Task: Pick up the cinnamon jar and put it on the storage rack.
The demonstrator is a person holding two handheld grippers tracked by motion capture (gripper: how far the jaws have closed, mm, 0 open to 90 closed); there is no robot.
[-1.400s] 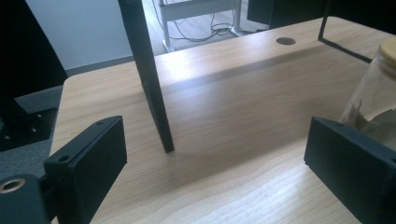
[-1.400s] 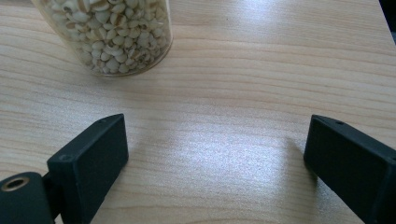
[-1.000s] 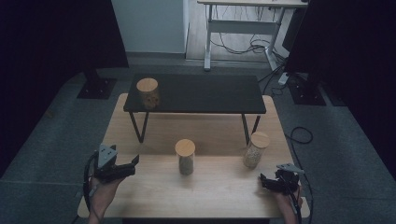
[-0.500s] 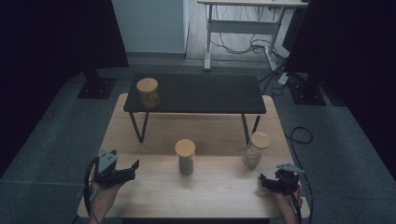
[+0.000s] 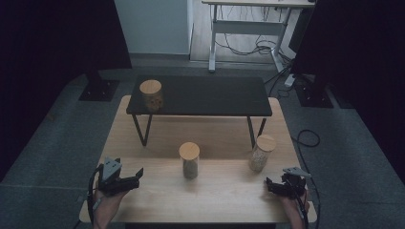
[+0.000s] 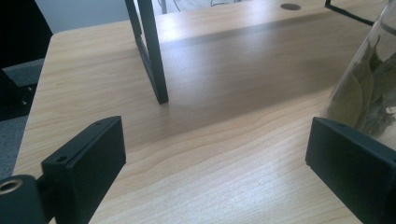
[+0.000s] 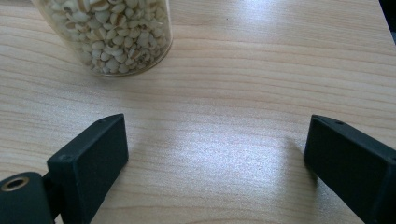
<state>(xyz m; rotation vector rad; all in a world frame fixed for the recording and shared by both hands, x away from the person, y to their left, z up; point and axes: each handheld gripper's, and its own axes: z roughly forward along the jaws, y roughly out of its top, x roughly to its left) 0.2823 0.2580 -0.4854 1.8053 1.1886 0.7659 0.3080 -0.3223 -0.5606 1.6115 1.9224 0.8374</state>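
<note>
Three glass jars with wooden lids are in view. One with dried leaves (image 5: pixel 189 160) stands mid-table, one with pale grains (image 5: pixel 261 153) at the right, and a third (image 5: pixel 151 95) on the black shelf (image 5: pixel 205 98). My left gripper (image 5: pixel 138 177) lies near the front left, jaws open and pointing right toward the leaf jar (image 6: pixel 369 88), which is at the right edge of the left gripper view. In that view my left gripper (image 6: pixel 215 154) holds nothing. My right gripper (image 5: pixel 269 186) sits at the front right, open. The right gripper view shows my right gripper (image 7: pixel 215 144) empty, just short of the grain jar (image 7: pixel 107 32).
The shelf stands on thin black legs (image 6: pixel 152 51) across the back half of the wooden table (image 5: pixel 224 205). Bare wood lies between the two grippers along the front edge. Dark floor, cables and a white desk frame (image 5: pixel 239 28) lie beyond the table.
My left gripper has shifted slightly toward the table's near edge. The right gripper and the jars have stayed put.
</note>
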